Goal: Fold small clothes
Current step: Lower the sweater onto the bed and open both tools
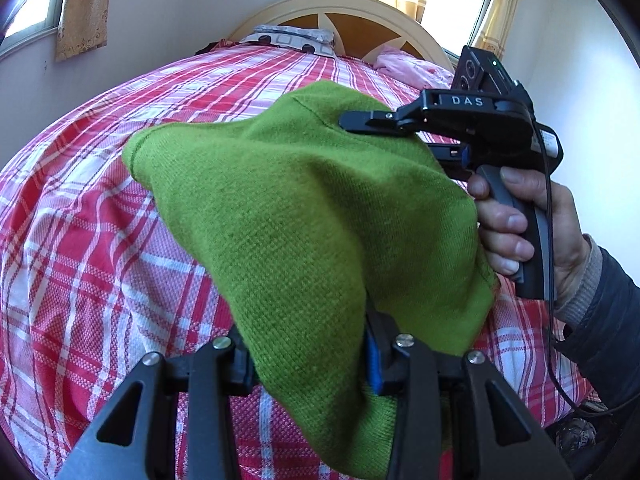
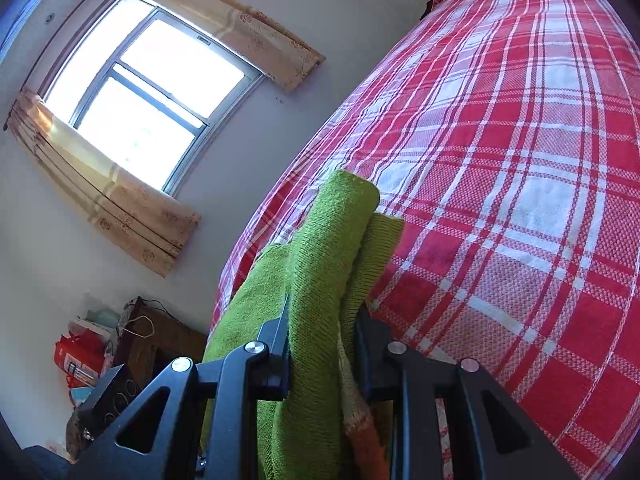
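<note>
A small green knitted garment (image 1: 304, 216) hangs above the red plaid bed (image 1: 100, 248), stretched between both grippers. My left gripper (image 1: 310, 356) is shut on one bunched end of it, the cloth filling the gap between its fingers. In the left wrist view my right gripper (image 1: 384, 124) clamps the far edge of the garment, a hand on its handle (image 1: 516, 224). The right wrist view shows the same green garment (image 2: 320, 280) bunched between the right gripper's (image 2: 324, 344) fingers, with an orange and cream part (image 2: 360, 428) low down.
The plaid bed sheet (image 2: 520, 160) spreads wide ahead. A patterned pillow (image 1: 296, 38) and pink cloth (image 1: 412, 66) lie by the wooden headboard (image 1: 360, 24). A curtained window (image 2: 152, 92) is in the wall left of the bed, with a cluttered bedside cabinet (image 2: 152, 340) under it.
</note>
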Demonstrator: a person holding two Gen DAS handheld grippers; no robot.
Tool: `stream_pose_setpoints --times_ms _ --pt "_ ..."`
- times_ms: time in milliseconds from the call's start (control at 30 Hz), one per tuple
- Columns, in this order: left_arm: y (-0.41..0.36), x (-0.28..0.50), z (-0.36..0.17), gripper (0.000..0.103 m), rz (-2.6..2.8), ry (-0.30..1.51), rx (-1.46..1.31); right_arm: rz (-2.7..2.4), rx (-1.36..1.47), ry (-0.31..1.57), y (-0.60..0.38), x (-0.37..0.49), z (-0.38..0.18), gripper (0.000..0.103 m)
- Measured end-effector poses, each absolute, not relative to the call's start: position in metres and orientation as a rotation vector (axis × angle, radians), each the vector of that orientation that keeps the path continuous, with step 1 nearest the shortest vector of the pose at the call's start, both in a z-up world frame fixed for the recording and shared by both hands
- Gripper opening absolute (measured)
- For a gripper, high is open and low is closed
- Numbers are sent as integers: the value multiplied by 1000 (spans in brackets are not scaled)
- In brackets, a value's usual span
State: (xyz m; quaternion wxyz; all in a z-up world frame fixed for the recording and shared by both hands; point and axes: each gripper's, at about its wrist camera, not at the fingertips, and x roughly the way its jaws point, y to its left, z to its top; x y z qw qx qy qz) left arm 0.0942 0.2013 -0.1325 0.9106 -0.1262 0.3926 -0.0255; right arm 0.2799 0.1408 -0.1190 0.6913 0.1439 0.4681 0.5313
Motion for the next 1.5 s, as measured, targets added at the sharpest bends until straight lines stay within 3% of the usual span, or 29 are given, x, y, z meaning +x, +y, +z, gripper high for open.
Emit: stream_pose_setpoints --times_ms 200,467,633,800,900,967,1133,1200,1367,1500 --pt "200 95 -134 54 -34 817 -249 1113 280 1046 139 283 -128 26" --pt "197 91 -119 60 -11 826 -179 1018 168 1029 141 280 -125 28" --pt "192 78 -96 78 74 752 -42 1003 182 1048 134 281 -128 31" --pt "215 84 -86 95 159 675 -88 974 174 993 116 271 -110 34" --pt "226 97 -99 95 207 697 -103 1003 183 947 99 255 -90 40" --pt "231 102 -109 96 221 715 -118 1034 161 934 93 238 -80 53" --pt "234 109 -138 103 243 798 -119 868 -92 960 101 205 -102 54" --pt "237 113 -141 103 231 805 -137 857 -87 976 100 205 -116 54" --pt "240 121 -148 103 223 772 -168 796 -102 929 95 207 -127 70" --pt "238 107 -141 103 250 751 -207 781 -21 955 87 206 -122 70"
